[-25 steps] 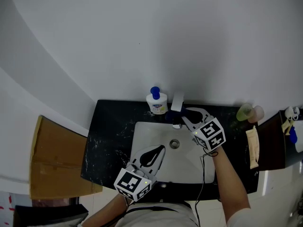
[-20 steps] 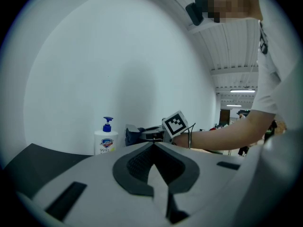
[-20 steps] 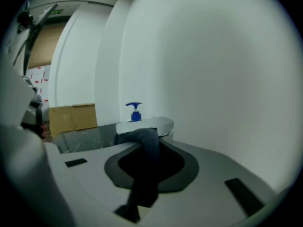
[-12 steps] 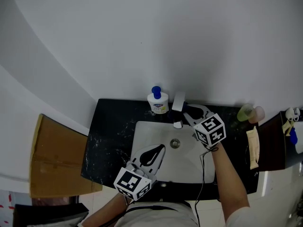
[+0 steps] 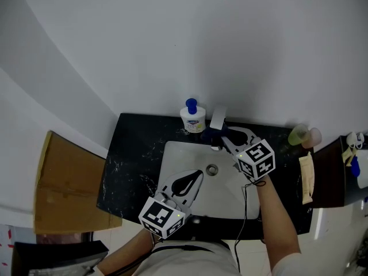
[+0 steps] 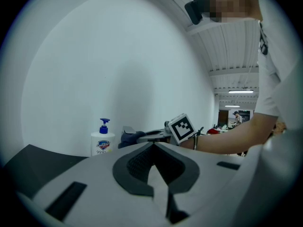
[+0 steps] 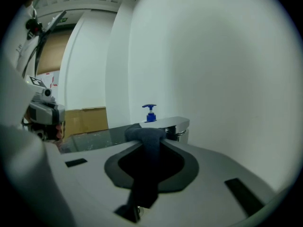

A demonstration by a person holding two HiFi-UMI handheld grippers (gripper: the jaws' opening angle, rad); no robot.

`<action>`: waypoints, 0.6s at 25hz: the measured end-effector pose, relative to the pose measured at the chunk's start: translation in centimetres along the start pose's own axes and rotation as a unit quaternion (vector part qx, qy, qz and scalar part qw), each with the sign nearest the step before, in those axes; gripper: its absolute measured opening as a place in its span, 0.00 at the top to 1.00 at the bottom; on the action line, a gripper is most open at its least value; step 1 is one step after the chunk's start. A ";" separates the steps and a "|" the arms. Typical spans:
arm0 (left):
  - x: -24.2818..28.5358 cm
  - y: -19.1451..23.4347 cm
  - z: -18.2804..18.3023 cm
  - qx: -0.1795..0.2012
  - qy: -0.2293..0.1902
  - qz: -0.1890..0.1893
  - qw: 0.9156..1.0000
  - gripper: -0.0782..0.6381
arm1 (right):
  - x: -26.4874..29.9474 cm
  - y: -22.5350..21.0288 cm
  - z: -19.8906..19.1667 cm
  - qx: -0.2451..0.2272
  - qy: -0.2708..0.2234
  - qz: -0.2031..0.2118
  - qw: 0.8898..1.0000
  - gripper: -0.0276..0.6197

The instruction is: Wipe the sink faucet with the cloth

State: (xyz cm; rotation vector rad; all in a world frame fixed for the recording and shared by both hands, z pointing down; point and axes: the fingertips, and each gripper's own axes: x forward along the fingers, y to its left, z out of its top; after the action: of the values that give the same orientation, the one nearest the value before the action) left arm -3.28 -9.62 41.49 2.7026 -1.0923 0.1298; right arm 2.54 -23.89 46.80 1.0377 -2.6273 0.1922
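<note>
- The faucet [image 7: 174,123] is silver, with a flat, squared spout. It stands at the back rim of the white sink [image 5: 172,160], close against the white wall [image 5: 230,50].
- The cloth [image 7: 147,148] is dark blue and bunched into a thick strip. Its front end presses against the near end of the spout.
- The right gripper [image 7: 150,134] has its jaws closed narrowly on the cloth, which runs down between them.
- The left gripper [image 6: 154,144] holds nothing and its jaw tips meet. It hangs over the front part of the sink, well apart from the faucet.
- A soap bottle [image 5: 192,119] with a blue pump stands just to the left of the faucet, so room is tight on that side.
- The basin in front of the spout is open down to the drain [image 5: 212,169]. The black counter [image 5: 135,148] is bare on the left.
- There are one faucet, one cloth, one soap bottle and two grippers.
- Two cups [image 5: 298,135] stand at the counter's right end, and one cardboard box [image 5: 63,194] sits beyond its left edge.
</note>
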 end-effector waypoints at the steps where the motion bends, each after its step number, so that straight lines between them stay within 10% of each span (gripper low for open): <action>1: 0.0 0.0 0.0 0.000 0.000 0.000 1.000 0.89 | 0.3 -0.6 0.0 0.003 0.004 -0.006 1.000 0.86; 15: -0.2 -0.4 0.3 0.000 -0.002 -0.005 1.000 0.89 | 1.0 -2.2 0.4 0.042 0.007 -0.029 0.999 0.86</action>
State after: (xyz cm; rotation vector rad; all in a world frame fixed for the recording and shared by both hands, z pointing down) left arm -3.15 -9.29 41.07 2.7088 -1.0798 0.1212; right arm 3.25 -26.20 46.81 1.1341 -2.5935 0.2979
